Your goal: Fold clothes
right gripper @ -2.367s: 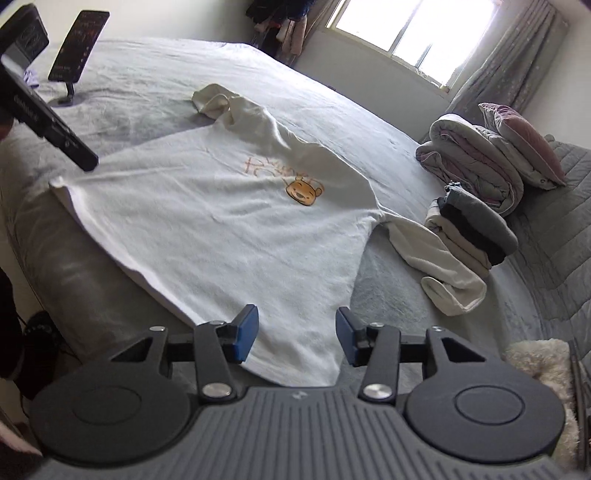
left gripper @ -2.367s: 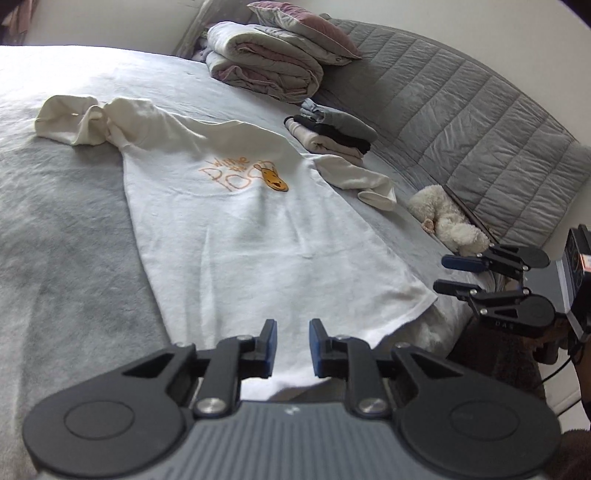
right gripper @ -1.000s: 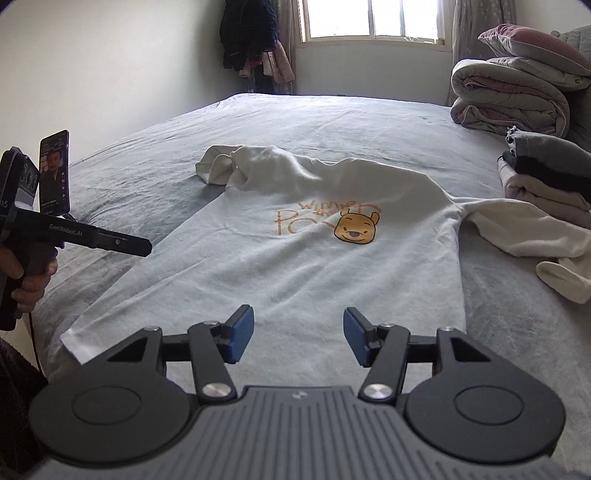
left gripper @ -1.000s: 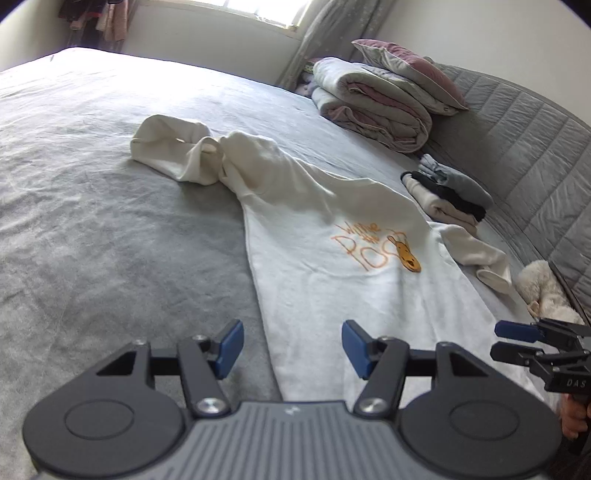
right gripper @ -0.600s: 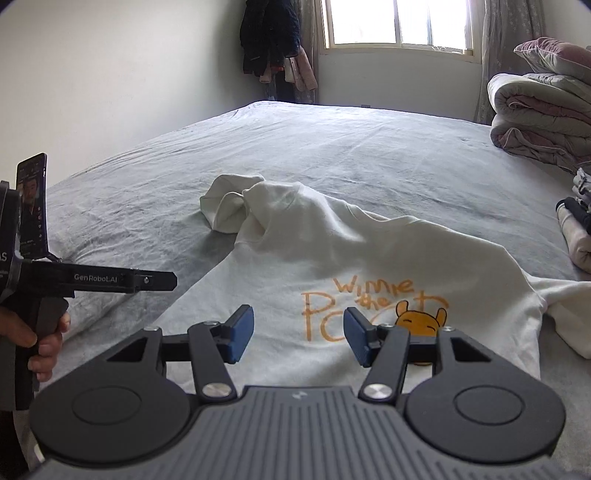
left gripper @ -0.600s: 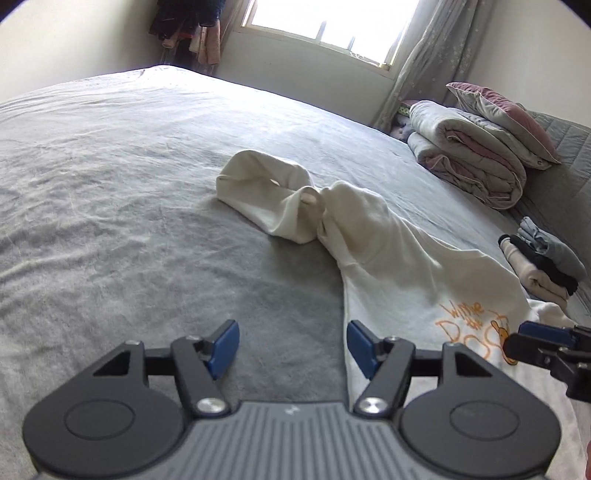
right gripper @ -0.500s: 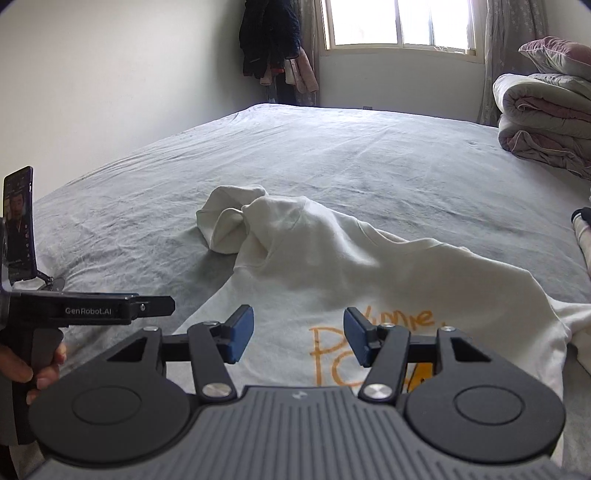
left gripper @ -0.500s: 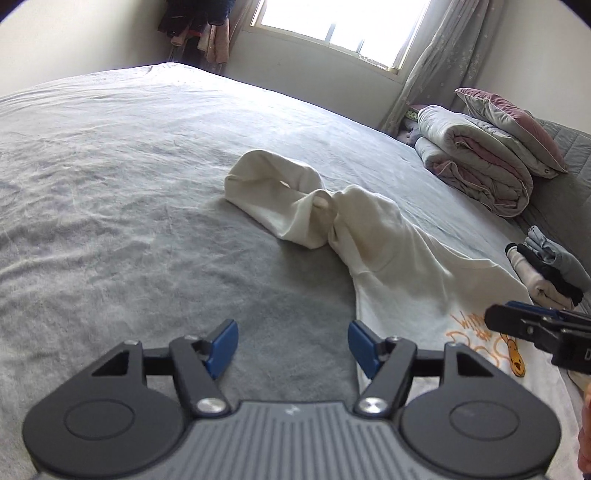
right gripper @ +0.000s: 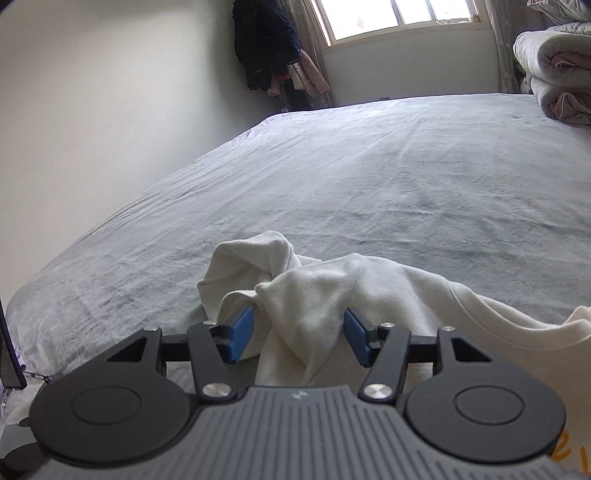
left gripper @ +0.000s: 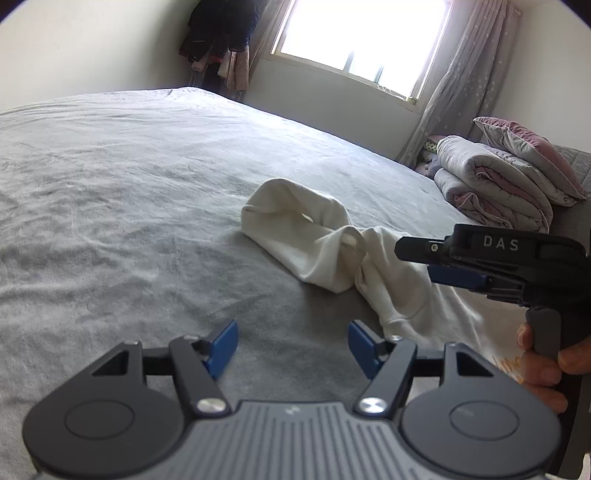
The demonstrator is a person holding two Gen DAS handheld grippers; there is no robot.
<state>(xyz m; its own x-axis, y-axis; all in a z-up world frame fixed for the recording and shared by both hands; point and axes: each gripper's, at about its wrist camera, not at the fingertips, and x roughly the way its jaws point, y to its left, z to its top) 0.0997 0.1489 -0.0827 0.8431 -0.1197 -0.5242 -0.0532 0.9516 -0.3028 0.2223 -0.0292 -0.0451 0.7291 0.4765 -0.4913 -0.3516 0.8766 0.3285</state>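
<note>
A cream sweatshirt [left gripper: 406, 291] lies on the grey bed [left gripper: 110, 206], its left sleeve [left gripper: 295, 236] bunched into a twisted lump. My left gripper [left gripper: 291, 345] hovers open over bare sheet just short of that sleeve, nothing between its blue pads. My right gripper [left gripper: 439, 264], held by a hand [left gripper: 543, 365], reaches in from the right above the shoulder. In the right wrist view the right gripper [right gripper: 299, 334] is open, and a raised fold of the sweatshirt's shoulder [right gripper: 306, 302] sits between its pads without being pinched. The bunched sleeve [right gripper: 251, 266] lies just beyond.
Folded quilts and a pillow [left gripper: 498, 184] are stacked at the bed's far right. Dark clothes [left gripper: 218, 48] hang in the corner beside the window [left gripper: 362, 33]. A phone's edge [right gripper: 7, 350] shows at the left. The bed's left edge [right gripper: 110, 221] runs close to the wall.
Both grippers have swung toward the bunched sleeve. The right one travelled from over the print up to the shoulder, where fabric now sits between its pads. The left pads stand slightly wider.
</note>
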